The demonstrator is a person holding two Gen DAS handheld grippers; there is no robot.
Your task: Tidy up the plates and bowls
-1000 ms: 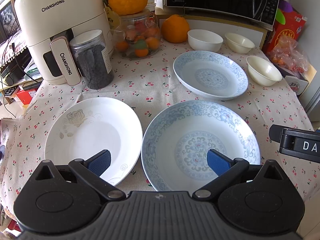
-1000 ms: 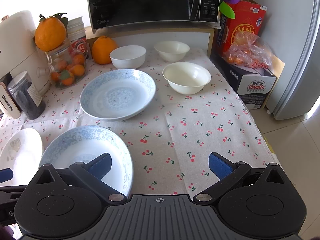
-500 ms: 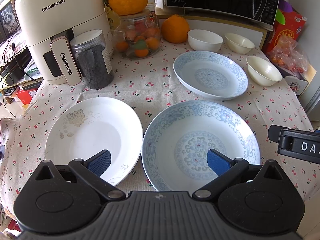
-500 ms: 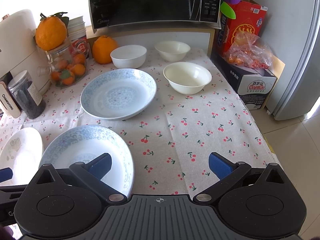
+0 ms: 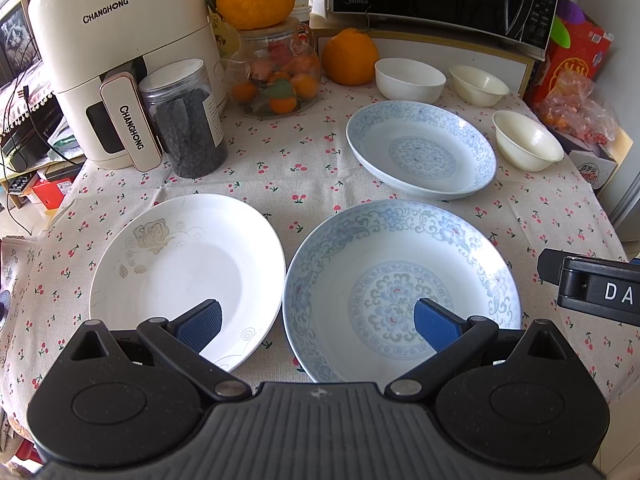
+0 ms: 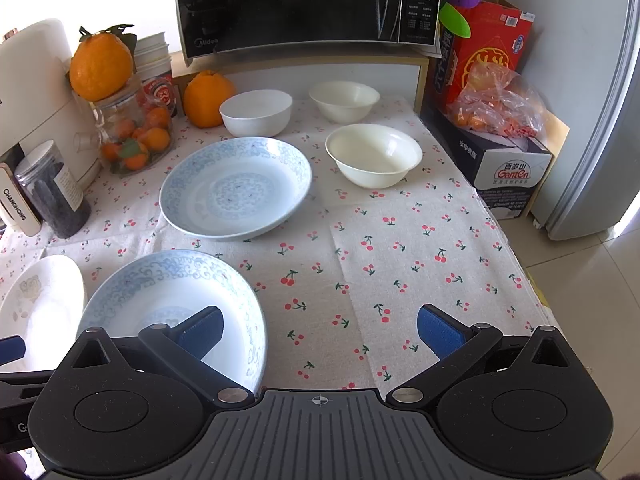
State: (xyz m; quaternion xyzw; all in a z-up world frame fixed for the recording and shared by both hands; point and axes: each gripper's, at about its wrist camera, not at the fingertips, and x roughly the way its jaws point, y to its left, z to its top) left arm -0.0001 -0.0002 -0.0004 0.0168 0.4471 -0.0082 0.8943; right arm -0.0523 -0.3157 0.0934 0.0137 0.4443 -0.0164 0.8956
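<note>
Three plates lie on the cherry-print tablecloth: a white rose plate, a near blue-patterned plate and a far blue-patterned plate. Three white bowls stand behind: one at the back, one beside it, one at the right. My left gripper is open and empty, hovering over the gap between the two near plates. My right gripper is open and empty, over the cloth right of the near blue plate. The right gripper's body also shows in the left wrist view.
An air fryer, a dark-filled jar, a glass fruit jar and an orange line the back left. A microwave sits on a shelf. Boxes and a bagged snack stand right, beside a fridge.
The right wrist view has shifted very slightly; otherwise nothing has visibly moved. Both grippers stay open.
</note>
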